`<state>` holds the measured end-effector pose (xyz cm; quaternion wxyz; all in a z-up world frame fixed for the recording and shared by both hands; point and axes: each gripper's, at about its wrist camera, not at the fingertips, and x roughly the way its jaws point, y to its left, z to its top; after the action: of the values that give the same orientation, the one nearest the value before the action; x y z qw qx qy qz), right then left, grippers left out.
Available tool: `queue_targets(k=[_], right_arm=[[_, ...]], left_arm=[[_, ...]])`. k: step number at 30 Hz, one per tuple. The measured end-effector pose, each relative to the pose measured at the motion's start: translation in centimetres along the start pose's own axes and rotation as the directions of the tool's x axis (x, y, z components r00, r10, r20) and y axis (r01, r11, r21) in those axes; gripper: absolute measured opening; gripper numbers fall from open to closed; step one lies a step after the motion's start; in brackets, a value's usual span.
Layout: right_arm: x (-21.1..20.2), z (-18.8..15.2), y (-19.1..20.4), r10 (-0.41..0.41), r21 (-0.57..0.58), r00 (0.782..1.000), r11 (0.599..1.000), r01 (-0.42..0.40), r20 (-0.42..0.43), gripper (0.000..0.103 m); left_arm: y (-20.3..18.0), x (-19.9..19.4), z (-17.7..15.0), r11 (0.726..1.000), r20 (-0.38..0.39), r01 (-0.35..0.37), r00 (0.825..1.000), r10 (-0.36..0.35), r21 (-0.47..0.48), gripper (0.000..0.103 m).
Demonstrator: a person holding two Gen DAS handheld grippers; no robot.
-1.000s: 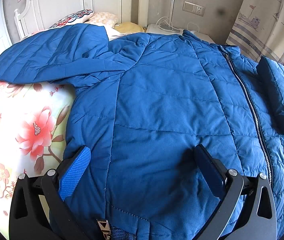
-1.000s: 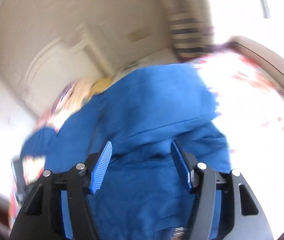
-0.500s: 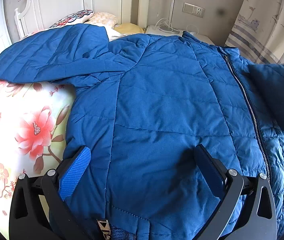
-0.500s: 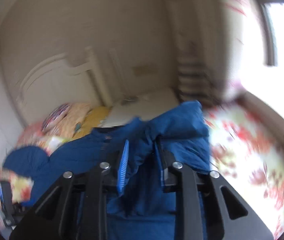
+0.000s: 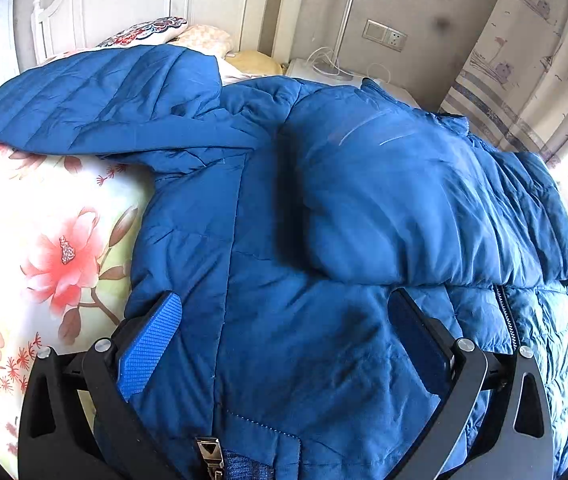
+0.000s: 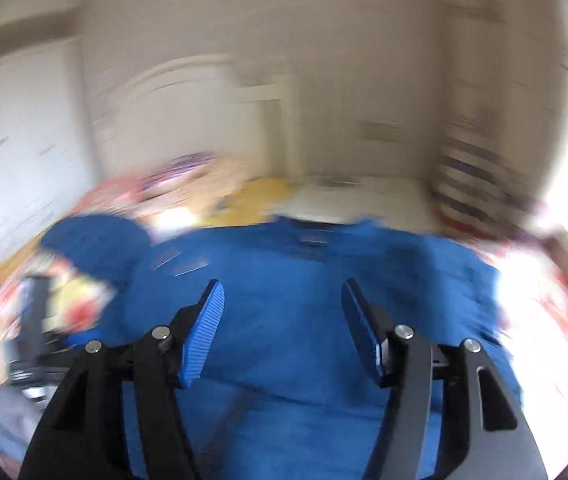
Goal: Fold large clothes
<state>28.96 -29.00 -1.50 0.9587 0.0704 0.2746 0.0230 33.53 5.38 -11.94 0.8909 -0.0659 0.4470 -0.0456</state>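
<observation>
Sleeve (image 5: 415, 200) lies across the jacket (image 5: 284, 340) chest, toward one o'clock of my left gripper (image 5: 284, 344). Both grippers, right gripper (image 6: 282, 328) too, are spread, pinching nothing. Next I'd take the other sleeve (image 5: 96, 104) at ten o'clock and lay it flat.

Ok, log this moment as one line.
step: sleeve fold | jacket: on bed, right sleeve over front, other sleeve out | left gripper: open over hem | right gripper: open, blurred
</observation>
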Motion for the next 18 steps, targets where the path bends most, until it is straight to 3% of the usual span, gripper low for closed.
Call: queue_targets(k=[2, 5, 7, 13, 17, 18], right_arm=[[0.9, -1.3, -5.6, -0.131, 0.15, 0.988, 0.978, 0.143, -0.084, 0.06], [2.9, -3.9, -10.4, -0.192, 0.241, 0.96, 0.94, 0.24, -0.206, 0.06], [4.1, -5.6, -11.6, -0.179, 0.263, 0.952, 0.933, 0.245, -0.25, 0.06], [4.2, -5.5, -11.2, -0.179, 0.251, 0.954, 0.938, 0.239, -0.239, 0.062], [4.5, -6.1, -11.2, -0.17, 0.263, 0.958, 0.937, 0.23, -0.231, 0.062], [4.5, -6.1, -11.2, -0.171, 0.262, 0.958, 0.937, 0.231, -0.232, 0.062]], left_arm=[[-0.1, 0.0, 0.0, 1.0, 0.0, 0.0, 1.0, 0.0, 0.0, 0.099], [0.1, -0.2, 0.0, 1.0, 0.002, 0.024, 1.0, -0.024, -0.008, 0.099], [0.5, -0.4, 0.2, 0.998, -0.003, 0.063, 0.998, -0.063, -0.03, 0.099], [0.8, -1.4, 1.9, 0.979, -0.032, 0.185, 0.982, -0.188, -0.081, 0.099], [-0.9, 0.3, 4.1, 0.995, -0.045, 0.096, 0.994, -0.097, -0.03, 0.097], [-1.2, 1.2, 4.3, 0.996, -0.061, 0.083, 0.995, -0.085, -0.027, 0.089]])
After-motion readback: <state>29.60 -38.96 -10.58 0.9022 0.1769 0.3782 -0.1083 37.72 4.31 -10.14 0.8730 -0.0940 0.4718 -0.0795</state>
